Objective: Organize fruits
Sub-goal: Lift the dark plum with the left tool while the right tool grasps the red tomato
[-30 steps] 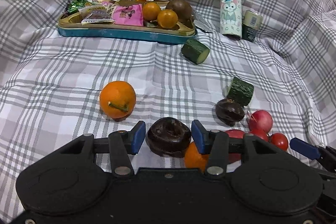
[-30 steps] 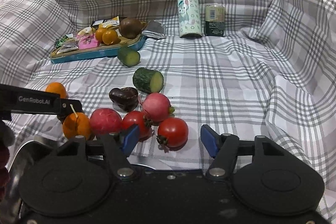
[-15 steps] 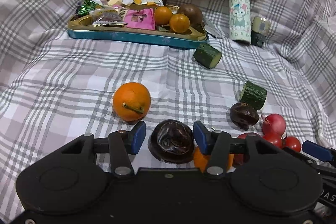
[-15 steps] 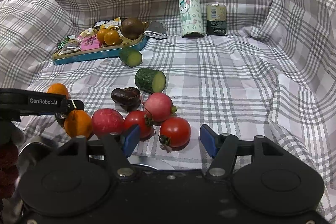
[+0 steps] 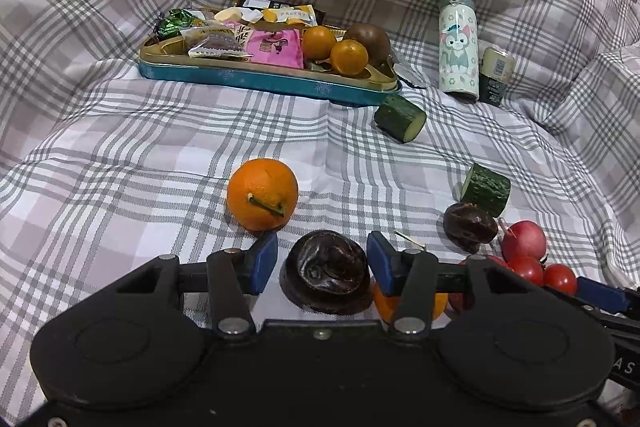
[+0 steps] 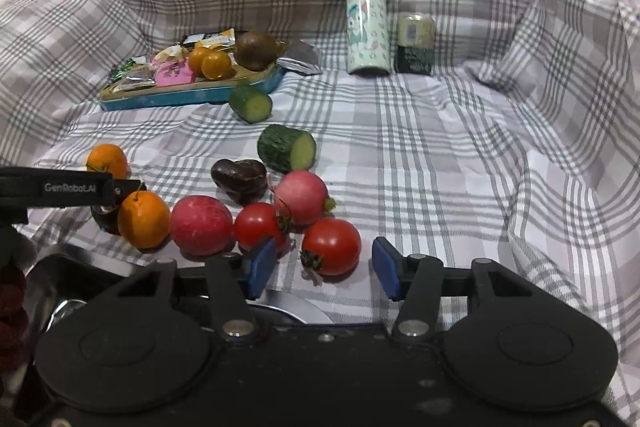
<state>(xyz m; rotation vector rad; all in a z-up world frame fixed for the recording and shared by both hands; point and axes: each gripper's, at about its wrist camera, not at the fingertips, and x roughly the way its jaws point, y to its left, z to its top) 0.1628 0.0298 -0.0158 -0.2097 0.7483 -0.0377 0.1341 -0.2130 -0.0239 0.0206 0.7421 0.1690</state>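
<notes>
**Dark fruit framed by the left gripper, tomato by the right**

A wrinkled dark brown fruit is seen lying on the checked cloth between the blue pads of the left gripper. The jaws are spread wide and are closing slightly; a gap is visible at each side of the fruit, so it is not gripped. A large orange is placed just beyond the left pad, and a smaller orange is partly hidden behind the right pad.

In the right wrist view, a red tomato is found between the pads of the right gripper, nearer the left one. These jaws are closing at a middling width, and the tomato is not yet pressed. A second tomato, two pink-red round fruits and another dark fruit are clustered just beside it. Two cucumber pieces are set farther back.

At the rear, a teal tray is loaded with wrapped snacks, two small oranges and a brown kiwi-like fruit. A cartoon-printed bottle and a small can are stood upright to the tray's right.
</notes>
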